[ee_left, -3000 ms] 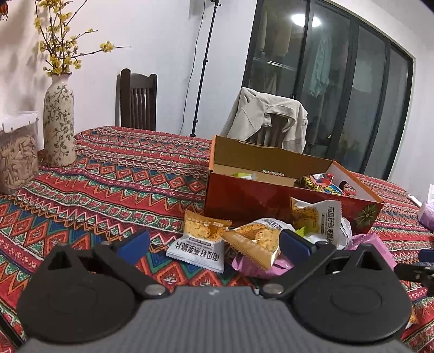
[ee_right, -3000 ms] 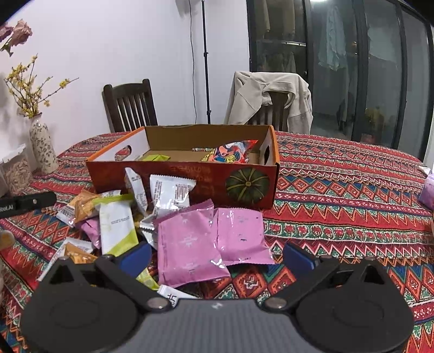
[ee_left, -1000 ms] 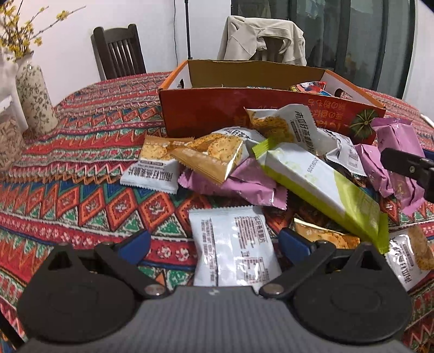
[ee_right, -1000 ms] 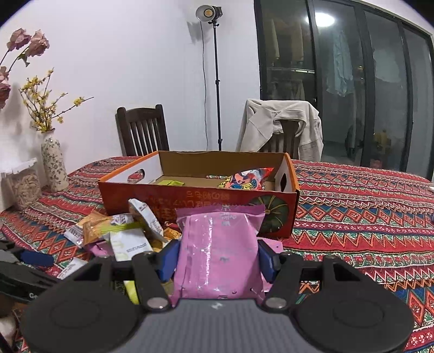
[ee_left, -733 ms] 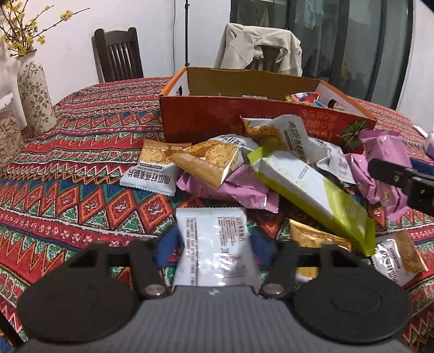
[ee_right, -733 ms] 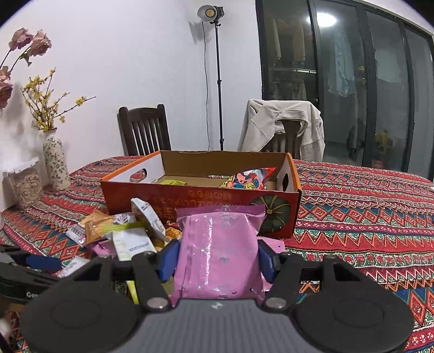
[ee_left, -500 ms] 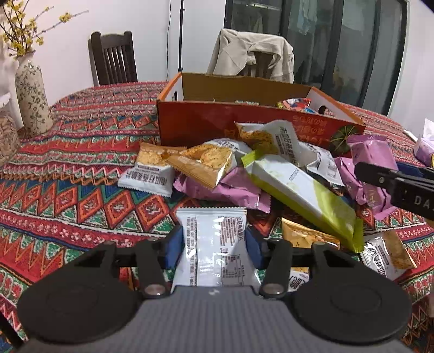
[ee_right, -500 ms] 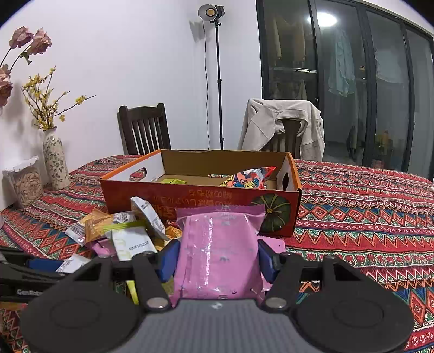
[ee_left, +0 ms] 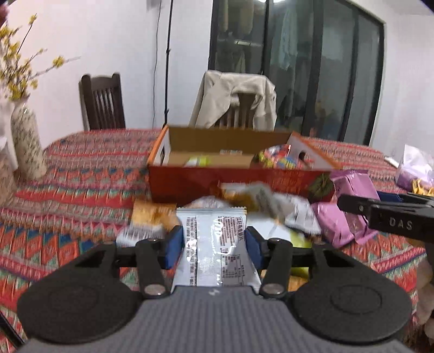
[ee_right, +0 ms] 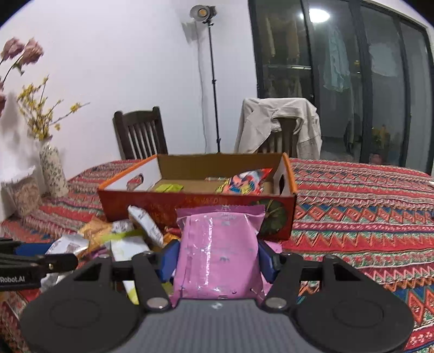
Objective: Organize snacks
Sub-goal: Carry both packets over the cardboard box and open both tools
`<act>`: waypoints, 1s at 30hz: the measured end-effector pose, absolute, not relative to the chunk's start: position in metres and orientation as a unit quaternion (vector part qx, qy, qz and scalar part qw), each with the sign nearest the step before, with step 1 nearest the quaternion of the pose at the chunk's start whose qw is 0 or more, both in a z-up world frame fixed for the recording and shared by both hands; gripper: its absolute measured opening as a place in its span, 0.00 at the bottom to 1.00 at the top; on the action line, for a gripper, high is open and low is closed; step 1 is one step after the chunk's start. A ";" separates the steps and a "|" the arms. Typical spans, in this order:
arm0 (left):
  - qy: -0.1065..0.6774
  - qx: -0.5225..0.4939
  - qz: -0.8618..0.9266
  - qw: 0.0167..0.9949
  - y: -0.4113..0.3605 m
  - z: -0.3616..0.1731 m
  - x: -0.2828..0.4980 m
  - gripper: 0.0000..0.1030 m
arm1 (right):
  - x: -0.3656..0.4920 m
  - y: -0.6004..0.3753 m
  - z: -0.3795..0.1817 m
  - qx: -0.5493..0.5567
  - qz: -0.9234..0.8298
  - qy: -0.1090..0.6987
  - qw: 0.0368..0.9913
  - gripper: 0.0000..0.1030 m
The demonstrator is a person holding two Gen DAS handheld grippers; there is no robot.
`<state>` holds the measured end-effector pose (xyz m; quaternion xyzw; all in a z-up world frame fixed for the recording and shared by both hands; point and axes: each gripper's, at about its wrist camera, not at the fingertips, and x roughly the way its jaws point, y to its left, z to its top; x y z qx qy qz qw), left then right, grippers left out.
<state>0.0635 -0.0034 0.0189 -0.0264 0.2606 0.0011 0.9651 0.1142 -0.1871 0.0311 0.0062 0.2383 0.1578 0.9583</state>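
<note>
both claws loaded, box ahead

white snack packet (ee_left: 214, 244) pinched in left claw (ee_left: 214, 245), pink packet (ee_right: 219, 249) in right claw (ee_right: 218, 256), low centre of frame; either slick wrapper may slip before clearing the cardboard box (ee_right: 195, 202) wall.

My left camera shows a smeared, blurry tablecloth (ee_left: 81, 173) and snack pile (ee_left: 265, 203). My right camera is sharper. A lamp on a stand (ee_right: 203, 12) shines above, and a ceiling light glares in the dark window (ee_right: 317, 15). Edges bend and darken.
</note>
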 end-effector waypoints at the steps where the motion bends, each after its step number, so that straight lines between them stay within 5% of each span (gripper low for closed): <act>1: 0.256 -0.028 -0.003 0.966 -0.004 0.023 0.068 0.50 | 0.114 -0.188 0.035 0.006 0.155 0.234 0.960 0.58; 15: 0.202 -0.039 0.000 0.979 -0.009 0.079 0.152 0.50 | 0.154 -0.168 0.097 -0.037 0.137 0.170 0.975 0.58; 30: 0.189 -0.079 0.044 0.978 0.008 0.076 0.235 0.50 | 0.254 -0.148 0.074 -0.019 0.101 0.191 0.976 0.58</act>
